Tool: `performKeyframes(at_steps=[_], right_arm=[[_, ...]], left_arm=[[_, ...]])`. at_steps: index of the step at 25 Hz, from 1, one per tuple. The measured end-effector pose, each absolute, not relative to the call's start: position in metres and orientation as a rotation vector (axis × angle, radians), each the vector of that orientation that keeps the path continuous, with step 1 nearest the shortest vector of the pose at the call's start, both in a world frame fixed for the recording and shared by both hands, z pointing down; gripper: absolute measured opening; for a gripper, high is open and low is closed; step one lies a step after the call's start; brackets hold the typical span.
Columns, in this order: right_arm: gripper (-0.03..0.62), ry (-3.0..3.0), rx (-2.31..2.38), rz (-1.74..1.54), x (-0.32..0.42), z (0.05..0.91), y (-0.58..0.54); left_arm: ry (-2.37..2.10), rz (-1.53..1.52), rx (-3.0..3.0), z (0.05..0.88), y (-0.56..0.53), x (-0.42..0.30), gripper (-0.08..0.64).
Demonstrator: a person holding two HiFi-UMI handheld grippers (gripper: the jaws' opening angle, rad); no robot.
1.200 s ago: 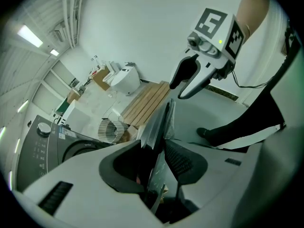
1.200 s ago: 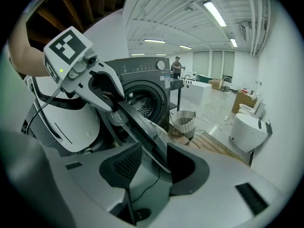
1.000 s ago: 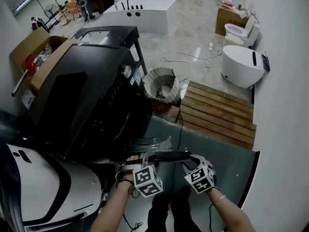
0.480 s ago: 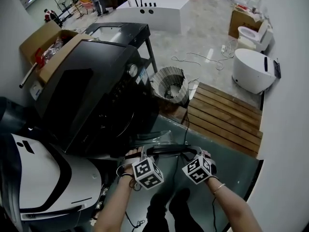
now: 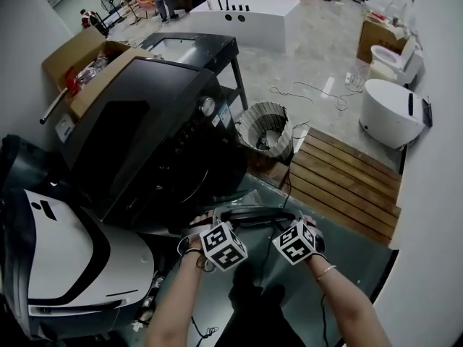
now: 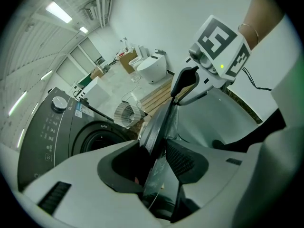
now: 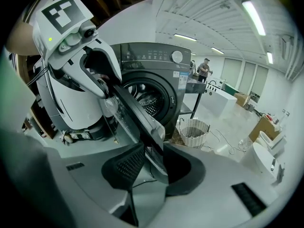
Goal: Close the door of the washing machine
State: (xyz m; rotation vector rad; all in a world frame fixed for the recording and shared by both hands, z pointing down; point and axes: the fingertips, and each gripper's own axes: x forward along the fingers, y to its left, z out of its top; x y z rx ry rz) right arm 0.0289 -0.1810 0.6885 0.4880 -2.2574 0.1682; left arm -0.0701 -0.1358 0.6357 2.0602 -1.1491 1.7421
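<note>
Both grippers have nudged the door (image 5: 253,214) closer to the washing machine (image 5: 145,136); it hangs ajar at the machine's 5 o'clock. Its rim is clamped by the left gripper (image 5: 214,218), jaws just easing wider, and the right gripper (image 5: 295,220), jaws just narrowed.

With both forearms (image 5: 177,302) reaching forward side by side, the left tongs (image 5: 215,217) and right tongs (image 5: 294,217) are angling downward and gripping the door (image 5: 253,213) by its rim, the left's jaws just easing wider, the right's just narrowing, then easing.
</note>
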Motion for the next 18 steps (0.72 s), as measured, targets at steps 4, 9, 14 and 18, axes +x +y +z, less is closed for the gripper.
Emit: performKeyframes(at_steps=[4, 9, 14, 18], right_arm=[[0.130, -2.277, 0.491, 0.189, 0.024, 0.689, -0.195], [0.132, -2.294, 0.493, 0.216, 0.017, 0.690, -0.217], [0.132, -2.301, 0.472, 0.189, -0.003, 0.694, -0.245], [0.132, -2.325, 0.424, 0.148, -0.023, 0.696, -0.274]], left_arm=[[-1.169, 1.724, 2.034, 0.637, -0.147, -0.075, 0.192], [-1.176, 1.681, 2.004, 0.637, -0.164, -0.082, 0.192], [-1.278, 1.667, 1.975, 0.639, -0.185, -0.097, 0.193], [-1.328, 1.649, 1.930, 0.643, -0.208, -0.113, 0.196]])
